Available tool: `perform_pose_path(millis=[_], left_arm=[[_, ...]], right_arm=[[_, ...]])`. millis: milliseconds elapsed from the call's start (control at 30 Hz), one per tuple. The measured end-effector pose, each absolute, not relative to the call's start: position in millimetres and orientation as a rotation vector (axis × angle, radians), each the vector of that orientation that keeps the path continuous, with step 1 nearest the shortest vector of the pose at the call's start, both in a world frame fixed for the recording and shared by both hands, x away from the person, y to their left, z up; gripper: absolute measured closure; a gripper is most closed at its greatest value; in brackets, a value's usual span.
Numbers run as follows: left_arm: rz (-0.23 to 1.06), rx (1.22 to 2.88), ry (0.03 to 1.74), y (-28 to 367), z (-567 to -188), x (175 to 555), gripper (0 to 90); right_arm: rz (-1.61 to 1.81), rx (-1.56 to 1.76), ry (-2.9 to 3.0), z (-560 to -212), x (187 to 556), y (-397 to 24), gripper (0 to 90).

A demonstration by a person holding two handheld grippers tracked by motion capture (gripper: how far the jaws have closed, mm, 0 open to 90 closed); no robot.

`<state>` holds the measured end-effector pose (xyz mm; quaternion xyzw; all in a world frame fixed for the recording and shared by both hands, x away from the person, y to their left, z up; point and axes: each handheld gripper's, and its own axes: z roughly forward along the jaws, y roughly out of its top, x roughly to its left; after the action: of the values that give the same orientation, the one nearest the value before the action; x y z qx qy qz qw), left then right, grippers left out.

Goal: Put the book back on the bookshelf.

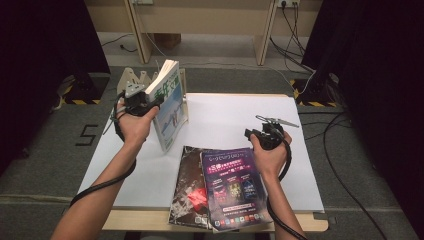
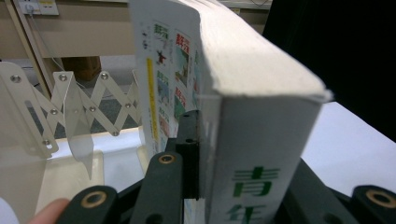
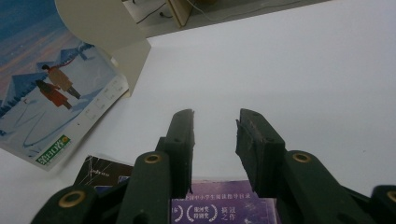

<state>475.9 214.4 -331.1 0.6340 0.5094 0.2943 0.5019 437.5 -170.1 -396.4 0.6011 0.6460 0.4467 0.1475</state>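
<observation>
A thick paperback book [image 1: 169,102] with green characters on its spine stands tilted on its lower edge at the table's back left. My left gripper [image 1: 150,104] is shut on it. In the left gripper view, one black finger [image 2: 187,140] presses on the cover and the spine [image 2: 252,154] hides the other. My right gripper [image 1: 257,134] hovers open at mid-right, just beyond a purple magazine [image 1: 232,187]. In the right gripper view its jaws [image 3: 215,126] stand apart with bare white table between them and the purple magazine [image 3: 224,207] below.
A cream accordion book rack [image 1: 134,79] stands at the back left corner, right behind the book; its lattice [image 2: 88,100] is close. A dark magazine [image 1: 189,192] lies under the purple one, overhanging the front edge. The white tabletop [image 1: 225,117] is bare at mid-back and right.
</observation>
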Motion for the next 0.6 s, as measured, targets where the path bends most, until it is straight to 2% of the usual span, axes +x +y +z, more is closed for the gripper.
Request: perform_pose_path(millis=[600], left_arm=[[0.843, 1.491, 1.222, 191.2, -320.8, 514.4, 73.5]], right_arm=[[1.281, 1.743, 1.844, -397.2, 436.2, -176.0, 66.7]])
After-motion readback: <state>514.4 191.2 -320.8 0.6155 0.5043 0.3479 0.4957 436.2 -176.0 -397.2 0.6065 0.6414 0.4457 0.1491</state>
